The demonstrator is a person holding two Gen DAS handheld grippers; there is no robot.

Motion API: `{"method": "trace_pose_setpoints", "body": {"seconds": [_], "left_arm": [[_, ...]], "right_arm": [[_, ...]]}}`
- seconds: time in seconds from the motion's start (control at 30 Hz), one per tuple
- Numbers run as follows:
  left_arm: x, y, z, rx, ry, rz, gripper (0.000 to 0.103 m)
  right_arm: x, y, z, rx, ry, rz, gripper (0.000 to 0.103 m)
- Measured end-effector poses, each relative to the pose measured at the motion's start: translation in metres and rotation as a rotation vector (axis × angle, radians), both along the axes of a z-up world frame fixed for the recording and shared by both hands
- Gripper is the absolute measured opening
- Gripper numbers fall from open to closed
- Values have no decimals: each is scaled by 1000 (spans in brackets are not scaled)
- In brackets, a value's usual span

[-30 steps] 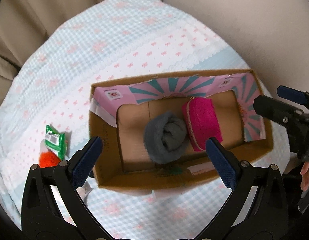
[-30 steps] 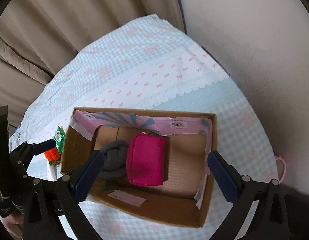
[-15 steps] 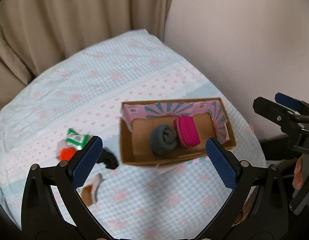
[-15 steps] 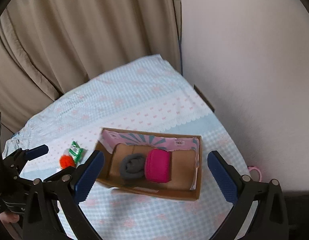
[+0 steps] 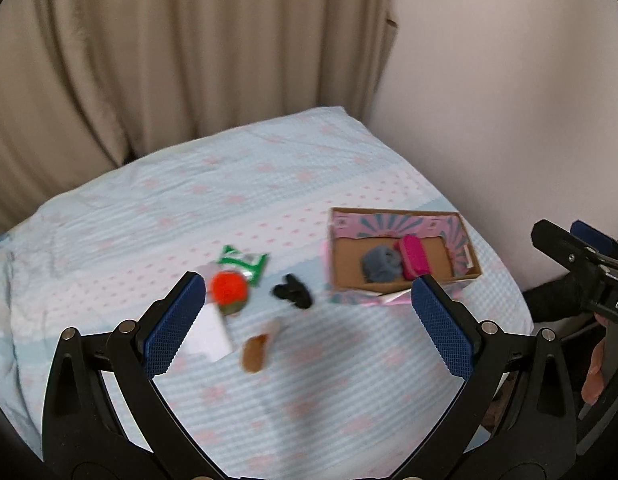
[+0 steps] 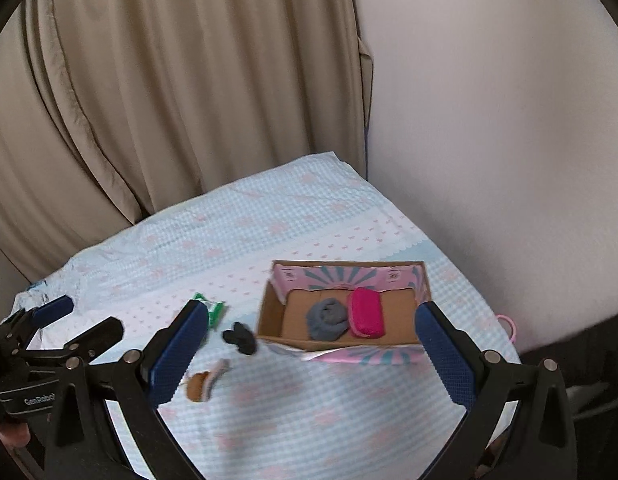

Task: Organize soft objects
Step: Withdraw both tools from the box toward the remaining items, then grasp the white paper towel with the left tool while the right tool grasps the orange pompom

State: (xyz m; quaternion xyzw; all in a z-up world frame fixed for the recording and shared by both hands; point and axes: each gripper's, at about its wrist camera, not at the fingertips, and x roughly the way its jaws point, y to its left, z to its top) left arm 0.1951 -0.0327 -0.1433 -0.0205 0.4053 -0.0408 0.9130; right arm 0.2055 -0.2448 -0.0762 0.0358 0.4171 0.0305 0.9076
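A cardboard box (image 5: 345, 272) (image 6: 271, 316) with a pink and teal flap stands on the bed. In it lie a rolled grey sock (image 5: 381, 264) (image 6: 327, 318) and a pink pouch (image 5: 413, 256) (image 6: 365, 316). Left of the box lie a black soft item (image 5: 293, 296) (image 6: 240, 338), an orange pom-pom (image 5: 228, 288), a green packet (image 5: 245, 262) (image 6: 213, 310), a brown and white item (image 5: 255, 354) (image 6: 201, 384) and a white piece (image 5: 207, 332). My left gripper (image 5: 309, 328) is open and empty, high above the bed. My right gripper (image 6: 311, 354) is open and empty, also high.
The bed has a light blue checked cover (image 5: 309, 400) (image 6: 309, 420) with pink bows. Beige curtains (image 5: 169, 60) hang behind it and a plain wall (image 5: 509, 80) runs along the right. A pink loop (image 6: 509, 326) lies at the bed's right edge.
Both grippers have pulled up and back from the box. The box now looks small, and the loose items left of it have come into view.
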Motion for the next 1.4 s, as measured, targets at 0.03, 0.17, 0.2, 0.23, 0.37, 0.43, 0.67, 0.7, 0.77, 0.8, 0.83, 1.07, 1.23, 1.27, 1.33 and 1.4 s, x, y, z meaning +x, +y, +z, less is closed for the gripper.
{"method": "trace_pose_setpoints", "body": {"seconds": [0.03, 0.17, 0.2, 0.23, 0.37, 0.43, 0.67, 0.7, 0.77, 0.8, 0.83, 1.07, 1.23, 1.27, 1.33, 1.4], "left_arm": [[-6, 13, 1, -4, -2, 14, 102], [-28, 66, -2, -28, 4, 67, 102], [-32, 80, -4, -33, 7, 78, 102], [-36, 91, -7, -35, 10, 85, 102], [-46, 133, -17, -57, 23, 100, 102], [-48, 152, -25, -79, 37, 97, 102], [-43, 191, -56, -80, 76, 48, 102], [-40, 195, -64, -83, 81, 40, 102], [-33, 200, -81, -84, 93, 30, 102], [-29, 202, -88, -86, 98, 27, 102], [-25, 201, -96, -89, 104, 23, 102], [7, 204, -168, -111, 145, 1, 102], [30, 198, -229, -136, 171, -1, 102], [34, 197, -241, -136, 169, 6, 102], [41, 193, -267, -121, 152, 19, 102], [50, 189, -292, -117, 159, 29, 102]], "right_arm": [[-5, 8, 0, 6, 2, -4, 103], [-20, 38, -1, 38, 7, -8, 103], [-24, 48, -2, 39, 7, -8, 103], [-28, 54, -2, 38, 5, -8, 103], [-39, 89, -6, 36, -6, 4, 103], [-43, 103, -10, 45, -5, 3, 103], [-47, 153, -37, 99, 23, -37, 103], [-45, 158, -42, 108, 26, -36, 103], [-41, 170, -53, 124, 32, -33, 103], [-37, 176, -62, 138, 37, -27, 103], [-34, 179, -68, 143, 42, -23, 103], [5, 203, -124, 162, 97, 18, 103], [32, 214, -178, 179, 136, 62, 103], [39, 216, -192, 181, 147, 71, 103], [51, 219, -217, 183, 170, 83, 103], [61, 221, -237, 194, 189, 91, 103]]}}
